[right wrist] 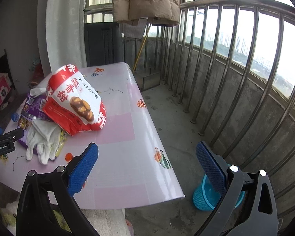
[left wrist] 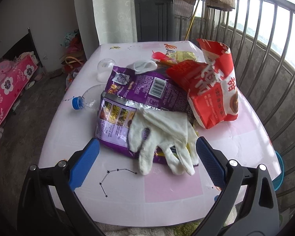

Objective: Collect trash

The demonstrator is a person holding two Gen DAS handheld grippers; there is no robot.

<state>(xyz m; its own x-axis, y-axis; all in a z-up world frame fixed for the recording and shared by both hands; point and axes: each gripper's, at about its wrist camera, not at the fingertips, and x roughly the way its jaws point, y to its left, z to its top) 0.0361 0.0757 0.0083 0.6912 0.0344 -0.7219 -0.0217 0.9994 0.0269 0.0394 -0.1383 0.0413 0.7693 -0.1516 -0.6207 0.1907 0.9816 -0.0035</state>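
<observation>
The left gripper [left wrist: 147,153] sits low at the bottom of its frame and points at the pile of trash on the table [left wrist: 127,192]. Its two blue fingers [left wrist: 84,163] are wide apart and hold nothing. A soft white glove [left wrist: 163,137] lies right between them in the middle of the frame, limp, with its fingers pointing down. The glove rests on a shiny purple bag [left wrist: 131,90], flat and crinkly. To the right, a puffy red and white bag [left wrist: 212,90] leans on the purple one. A clear plastic bottle [left wrist: 88,98] with a blue cap lies on its side at the left of the pile. The table top is smooth, pink and white, with small drawings. The right gripper [right wrist: 147,165] is at the bottom of its own frame, tipped past the table's edge, and its bumpy blue fingers [right wrist: 82,171] are wide apart and empty too. Behind its right finger, at the lower right, a blue basket [right wrist: 202,198] with little holes stands on the gray floor.
</observation>
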